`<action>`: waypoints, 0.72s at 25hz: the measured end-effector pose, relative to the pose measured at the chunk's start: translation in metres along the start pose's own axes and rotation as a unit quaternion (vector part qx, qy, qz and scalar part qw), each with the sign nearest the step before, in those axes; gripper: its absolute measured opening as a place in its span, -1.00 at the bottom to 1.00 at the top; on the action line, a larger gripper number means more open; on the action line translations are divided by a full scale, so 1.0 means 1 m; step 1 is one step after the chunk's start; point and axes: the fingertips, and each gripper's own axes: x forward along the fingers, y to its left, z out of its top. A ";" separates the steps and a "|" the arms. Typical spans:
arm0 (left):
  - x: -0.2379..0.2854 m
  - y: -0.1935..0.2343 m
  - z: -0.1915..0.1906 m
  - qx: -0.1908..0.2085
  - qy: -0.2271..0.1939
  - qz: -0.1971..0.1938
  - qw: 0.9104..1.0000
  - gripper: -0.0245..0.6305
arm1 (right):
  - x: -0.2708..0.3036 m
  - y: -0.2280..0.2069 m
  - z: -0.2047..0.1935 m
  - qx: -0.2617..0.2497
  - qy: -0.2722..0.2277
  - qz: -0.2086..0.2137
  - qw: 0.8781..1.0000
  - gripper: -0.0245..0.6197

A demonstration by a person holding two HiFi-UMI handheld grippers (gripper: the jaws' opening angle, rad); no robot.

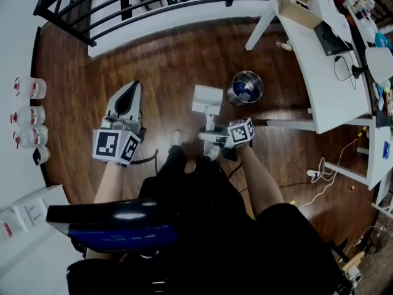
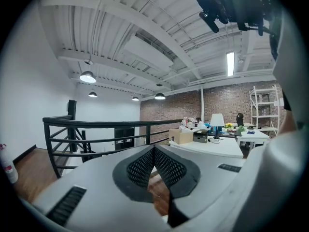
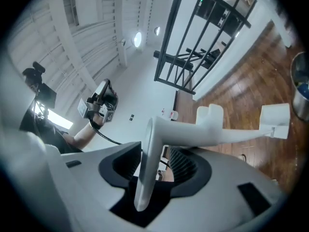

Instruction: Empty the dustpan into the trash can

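A white dustpan (image 1: 207, 98) lies out in front of me over the wood floor, its pan beside the shiny metal trash can (image 1: 245, 86). My right gripper (image 1: 212, 134) is at the near end of the dustpan handle (image 3: 212, 132). The flat end plate of the handle (image 3: 145, 168) stands slanted between the jaws, with a gap showing on the right-hand pad's side, so the pads do not clamp it. The pan (image 3: 275, 120) points toward the trash can (image 3: 301, 93) at the right edge. My left gripper (image 1: 126, 100) is held out to the left, shut and empty (image 2: 154, 153).
White tables (image 1: 319, 60) with boxes and cables stand right of the trash can. A black railing (image 1: 123, 8) runs along the far side. Bottles (image 1: 27, 118) line the left wall. My shoes (image 1: 178, 139) are just behind the dustpan. A power strip and cords (image 1: 319, 177) lie at the right.
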 end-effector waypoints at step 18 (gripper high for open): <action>-0.002 0.012 -0.012 -0.019 0.012 0.008 1.000 -0.91 | 0.007 -0.001 0.000 0.051 -0.001 0.059 0.997 -0.86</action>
